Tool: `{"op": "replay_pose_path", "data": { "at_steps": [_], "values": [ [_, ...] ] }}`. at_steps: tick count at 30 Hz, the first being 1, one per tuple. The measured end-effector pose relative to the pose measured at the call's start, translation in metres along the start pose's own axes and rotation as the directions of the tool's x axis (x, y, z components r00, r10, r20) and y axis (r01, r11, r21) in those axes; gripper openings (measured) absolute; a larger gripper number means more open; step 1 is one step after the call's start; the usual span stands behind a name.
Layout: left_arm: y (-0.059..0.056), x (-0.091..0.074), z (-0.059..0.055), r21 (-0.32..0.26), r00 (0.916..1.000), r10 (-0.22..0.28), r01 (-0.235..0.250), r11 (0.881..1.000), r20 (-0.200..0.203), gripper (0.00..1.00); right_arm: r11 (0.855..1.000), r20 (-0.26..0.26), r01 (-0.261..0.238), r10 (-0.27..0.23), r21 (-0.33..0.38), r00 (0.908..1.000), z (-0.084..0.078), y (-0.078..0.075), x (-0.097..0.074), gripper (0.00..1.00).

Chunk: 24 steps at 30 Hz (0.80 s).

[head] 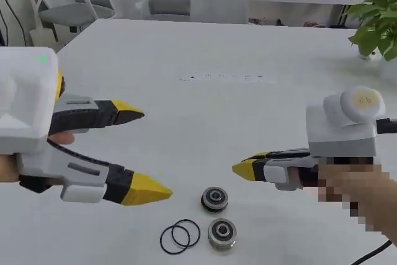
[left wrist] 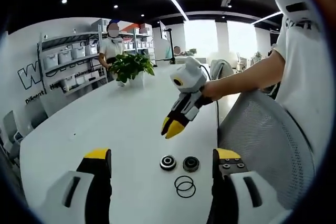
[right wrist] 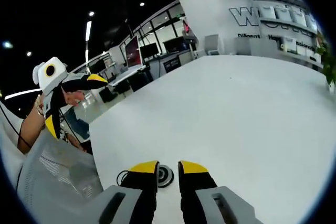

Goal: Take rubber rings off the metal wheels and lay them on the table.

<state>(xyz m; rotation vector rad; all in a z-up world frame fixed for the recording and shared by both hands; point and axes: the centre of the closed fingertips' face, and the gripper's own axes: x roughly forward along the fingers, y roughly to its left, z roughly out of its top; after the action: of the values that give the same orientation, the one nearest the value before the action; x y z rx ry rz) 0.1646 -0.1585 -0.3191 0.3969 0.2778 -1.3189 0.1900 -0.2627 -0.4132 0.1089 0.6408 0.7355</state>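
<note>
Two metal wheels (head: 214,198) (head: 222,233) lie side by side near the table's front edge. Just left of them are two thin black rubber rings (head: 180,235), overlapping flat on the table. My left gripper (head: 154,153) hovers to their left with its jaws wide apart and nothing between them. In the left gripper view the wheels (left wrist: 168,162) (left wrist: 190,163) and rings (left wrist: 184,186) lie ahead between its jaws. My right gripper (head: 239,169) hangs above and right of the wheels, its yellow tips close together and empty. One wheel (right wrist: 165,176) shows just beyond its tips.
The white table (head: 205,110) stretches far back. A potted plant (head: 375,23) stands at the far right edge. Office chairs (head: 68,1) are behind the far left corner. A black cable (head: 372,252) lies at the front right. A mesh chair back (left wrist: 262,129) is close behind.
</note>
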Motion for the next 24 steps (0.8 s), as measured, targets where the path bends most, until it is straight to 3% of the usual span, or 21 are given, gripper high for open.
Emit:
{"op": "replay_pose_path", "data": {
  "at_steps": [8,17,24],
  "values": [
    [0.005,0.025,0.024,0.06,0.9981,-0.059,0.057,0.997,0.02,0.77,1.0,-0.005,0.018,-0.018,0.023,0.9998,-0.006,-0.01,-0.001,0.12],
    [0.011,0.053,0.032,0.079,0.9944,-0.102,0.099,0.992,0.028,0.74,0.999,-0.024,0.032,-0.032,0.039,0.9992,-0.013,-0.017,-0.001,0.12],
    [0.015,0.077,0.035,0.058,0.9917,-0.112,0.109,0.992,0.063,0.7,0.999,-0.042,0.041,-0.039,0.031,0.9983,-0.018,-0.021,0.001,0.12]
  ]
}}
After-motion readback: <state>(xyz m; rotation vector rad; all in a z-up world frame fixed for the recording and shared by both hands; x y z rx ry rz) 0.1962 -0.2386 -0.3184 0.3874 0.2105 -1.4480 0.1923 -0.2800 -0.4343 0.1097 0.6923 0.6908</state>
